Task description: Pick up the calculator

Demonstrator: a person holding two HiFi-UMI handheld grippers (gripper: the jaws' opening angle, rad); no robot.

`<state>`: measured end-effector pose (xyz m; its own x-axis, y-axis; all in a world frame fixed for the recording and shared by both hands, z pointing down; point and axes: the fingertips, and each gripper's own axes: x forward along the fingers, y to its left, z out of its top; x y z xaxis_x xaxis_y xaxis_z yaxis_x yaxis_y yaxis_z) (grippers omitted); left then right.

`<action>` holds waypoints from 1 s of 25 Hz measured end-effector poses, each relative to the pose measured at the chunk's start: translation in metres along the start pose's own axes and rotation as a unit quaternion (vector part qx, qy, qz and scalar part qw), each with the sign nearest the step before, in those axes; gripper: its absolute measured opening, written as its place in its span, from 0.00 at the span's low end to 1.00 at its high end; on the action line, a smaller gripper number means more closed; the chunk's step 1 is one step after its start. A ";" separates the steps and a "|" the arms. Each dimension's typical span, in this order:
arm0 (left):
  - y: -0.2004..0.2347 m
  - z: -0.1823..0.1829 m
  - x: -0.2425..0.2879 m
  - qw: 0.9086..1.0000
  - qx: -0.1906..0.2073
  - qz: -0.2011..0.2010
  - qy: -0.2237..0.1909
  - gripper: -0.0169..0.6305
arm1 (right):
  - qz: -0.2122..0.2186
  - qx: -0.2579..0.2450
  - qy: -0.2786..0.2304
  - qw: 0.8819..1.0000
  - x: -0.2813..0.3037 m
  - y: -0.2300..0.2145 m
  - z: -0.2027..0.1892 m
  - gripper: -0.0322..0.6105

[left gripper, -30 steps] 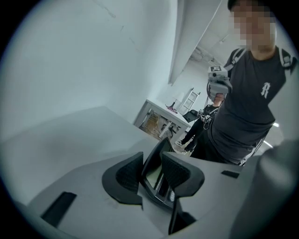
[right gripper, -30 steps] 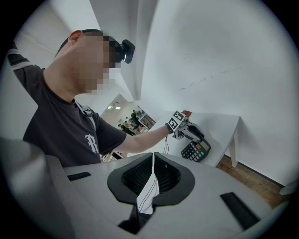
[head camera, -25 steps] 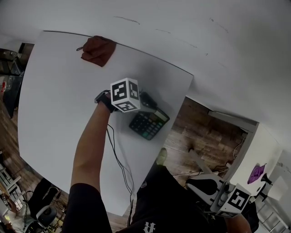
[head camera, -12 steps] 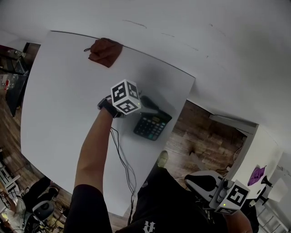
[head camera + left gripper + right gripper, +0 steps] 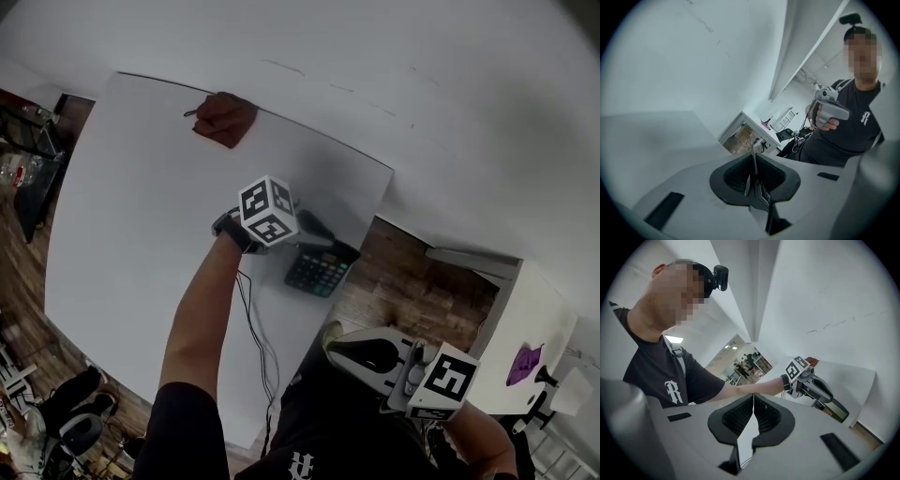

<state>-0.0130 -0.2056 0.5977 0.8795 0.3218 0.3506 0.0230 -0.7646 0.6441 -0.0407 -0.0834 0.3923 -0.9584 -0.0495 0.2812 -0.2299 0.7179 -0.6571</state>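
The dark calculator (image 5: 321,269) hangs tilted at the near right corner of the white table (image 5: 122,187). Its top edge is in my left gripper (image 5: 325,247). In the left gripper view the calculator (image 5: 754,161) shows edge-on as a thin dark slab between the pads, and my left gripper (image 5: 753,177) is closing its jaws on it. The right gripper view shows the calculator (image 5: 837,410) held up off the table by the left gripper (image 5: 824,401). My right gripper (image 5: 334,343) hovers low by the person's body, away from the table. Its jaws (image 5: 753,414) are shut with nothing between them.
A reddish-brown cloth (image 5: 225,117) lies at the table's far edge by the white wall. A black cable (image 5: 255,323) trails from the left wrist across the table. Wooden floor (image 5: 412,281) lies beyond the corner. A second white table (image 5: 525,319) with a purple thing (image 5: 523,364) stands at the right.
The left gripper has closed on the calculator and raised it off the table. The right gripper has swung left and up, toward the middle of the head view.
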 end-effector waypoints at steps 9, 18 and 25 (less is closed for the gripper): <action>-0.040 0.037 -0.004 0.999 0.018 0.015 -0.031 0.09 | 0.020 -0.016 -0.002 1.000 0.001 0.027 0.003 0.07; -0.127 0.085 0.003 0.994 0.064 0.036 -0.078 0.09 | 0.037 -0.064 -0.021 0.997 -0.032 0.083 -0.002 0.07; -0.205 0.098 0.029 0.990 0.086 0.050 -0.097 0.09 | 0.041 -0.097 -0.034 0.994 -0.071 0.134 -0.029 0.07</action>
<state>0.0545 -0.0948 0.4094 0.9560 0.1382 0.2587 -0.0037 -0.8764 0.4815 0.0010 0.0363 0.3044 -0.9831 -0.0273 0.1808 -0.1202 0.8415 -0.5267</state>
